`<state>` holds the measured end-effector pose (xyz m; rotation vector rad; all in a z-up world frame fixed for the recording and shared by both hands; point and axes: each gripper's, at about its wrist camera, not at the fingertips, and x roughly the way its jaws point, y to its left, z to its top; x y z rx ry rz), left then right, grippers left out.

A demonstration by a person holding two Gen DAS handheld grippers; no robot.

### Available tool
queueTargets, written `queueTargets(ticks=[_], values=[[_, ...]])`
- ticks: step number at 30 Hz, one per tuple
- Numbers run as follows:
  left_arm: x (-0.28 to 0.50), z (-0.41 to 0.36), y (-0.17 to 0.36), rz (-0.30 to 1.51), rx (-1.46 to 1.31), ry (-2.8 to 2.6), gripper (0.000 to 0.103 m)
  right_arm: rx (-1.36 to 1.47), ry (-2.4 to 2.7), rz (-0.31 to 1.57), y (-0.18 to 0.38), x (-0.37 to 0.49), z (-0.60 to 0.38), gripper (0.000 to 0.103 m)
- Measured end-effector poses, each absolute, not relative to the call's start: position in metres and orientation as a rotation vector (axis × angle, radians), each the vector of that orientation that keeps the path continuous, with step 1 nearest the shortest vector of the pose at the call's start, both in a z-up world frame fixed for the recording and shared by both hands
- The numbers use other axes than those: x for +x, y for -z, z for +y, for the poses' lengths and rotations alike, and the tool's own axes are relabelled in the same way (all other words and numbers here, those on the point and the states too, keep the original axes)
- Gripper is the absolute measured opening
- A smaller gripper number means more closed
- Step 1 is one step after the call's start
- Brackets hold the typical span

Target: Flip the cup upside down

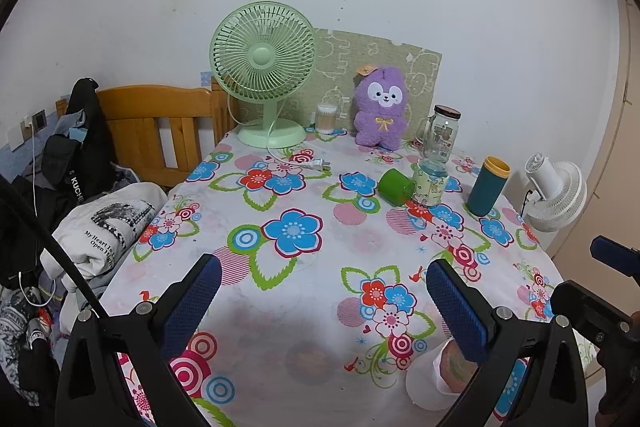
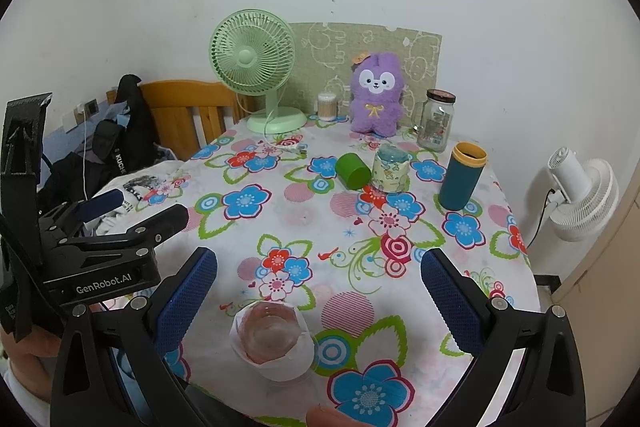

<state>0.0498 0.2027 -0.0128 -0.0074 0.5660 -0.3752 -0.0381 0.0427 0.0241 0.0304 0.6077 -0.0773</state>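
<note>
Right wrist view is showing us the cup [image 2: 273, 337], a clear glass wrapped in white paper, standing mouth-up on the near edge of the flowered tablecloth [image 2: 312, 227]. We are judging the flip as not yet begun: the cup is sitting upright and nothing is touching it. We are holding the right gripper [image 2: 320, 291] with its blue pads spread wide, empty, the cup lying low between the fingers and nearer the left one. We are holding the left gripper [image 1: 324, 291] wide apart as well, with nothing between its pads; from its camera the cup [image 1: 436, 375] is peeking out at the lower right, partly hidden behind that gripper's right finger. What is left, as we are reading it, is the whole job: closing on the cup, lifting, turning it over and setting it down on its rim.

Farther back we are seeing a green cup [image 2: 353, 171] lying on its side, a tissue roll [image 2: 390, 169] just beside it, a teal tumbler [image 2: 462, 175] to the right, then a glass jar [image 2: 436, 121], a purple plush [image 2: 376, 95] and a green fan [image 2: 256, 67] along the wall. All are standing well apart from the cup, so nothing is blocking the grasp; only the near table edge is leaving little room for setting it down.
</note>
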Motion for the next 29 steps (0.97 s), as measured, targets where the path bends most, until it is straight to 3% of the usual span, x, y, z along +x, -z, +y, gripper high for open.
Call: queueTargets(ticks=[29], values=[[0.0544,0.1983,0.0181,0.576,-0.007,0.385,0.103,0.022,0.108,0.610,-0.0191,-0.0340,0.0396,0.103]])
